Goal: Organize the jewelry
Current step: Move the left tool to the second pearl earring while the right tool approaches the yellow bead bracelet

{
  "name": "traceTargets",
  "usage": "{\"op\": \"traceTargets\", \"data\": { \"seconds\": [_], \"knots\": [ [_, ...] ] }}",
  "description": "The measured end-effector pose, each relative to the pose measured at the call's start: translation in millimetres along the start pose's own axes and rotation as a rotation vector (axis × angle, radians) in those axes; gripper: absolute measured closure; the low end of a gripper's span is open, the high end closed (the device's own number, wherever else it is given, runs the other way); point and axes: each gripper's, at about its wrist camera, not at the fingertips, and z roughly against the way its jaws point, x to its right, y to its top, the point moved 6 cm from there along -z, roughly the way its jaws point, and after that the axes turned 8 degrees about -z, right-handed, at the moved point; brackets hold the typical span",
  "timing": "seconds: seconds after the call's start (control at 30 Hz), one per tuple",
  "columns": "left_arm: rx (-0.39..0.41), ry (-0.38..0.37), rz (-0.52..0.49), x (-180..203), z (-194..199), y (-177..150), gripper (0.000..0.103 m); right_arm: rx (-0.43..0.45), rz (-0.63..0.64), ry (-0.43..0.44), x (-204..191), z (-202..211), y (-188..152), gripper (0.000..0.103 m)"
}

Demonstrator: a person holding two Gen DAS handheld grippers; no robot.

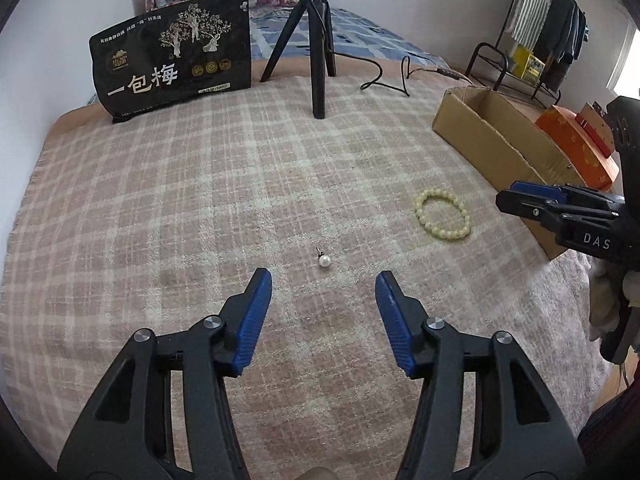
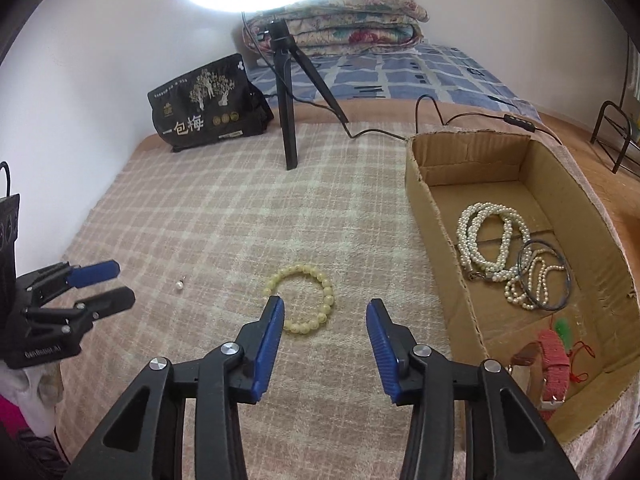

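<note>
Bead bracelet (image 2: 304,300) on blanket (image 2: 224,208) | pearl earring (image 1: 324,261) apart | cardboard box (image 2: 436,216) beside | both hand-held grippers gape, unloaded

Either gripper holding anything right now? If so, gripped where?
Nothing held. Left gripper is open, with the pearl earring on the blanket just ahead. Right gripper is open at the near edge of the yellow bead bracelet.

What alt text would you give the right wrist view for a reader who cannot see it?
The open right tool hovers over a yellow bead bracelet on a plaid blanket. To its right, a cardboard box holds pearl strands, a thin bangle and a red strap. At left, the open left tool is near a pearl earring.
</note>
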Motion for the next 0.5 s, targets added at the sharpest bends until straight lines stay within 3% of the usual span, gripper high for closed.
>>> {"op": "traceTargets", "data": {
  "seconds": [0.23, 0.33, 0.5],
  "knots": [
    [-0.023, -0.009, -0.016, 6, -16, 2, 0.052, -0.016, 0.032, -0.030, -3, -16, 1, 0.061],
    [-0.040, -0.004, -0.006, 5, -25, 2, 0.058, -0.020, 0.032, -0.041, -2, -21, 1, 0.062],
    [-0.047, -0.001, 0.016, 0, -34, 3, 0.058, -0.027, 0.037, -0.049, -2, -28, 1, 0.063]
  ]
}}
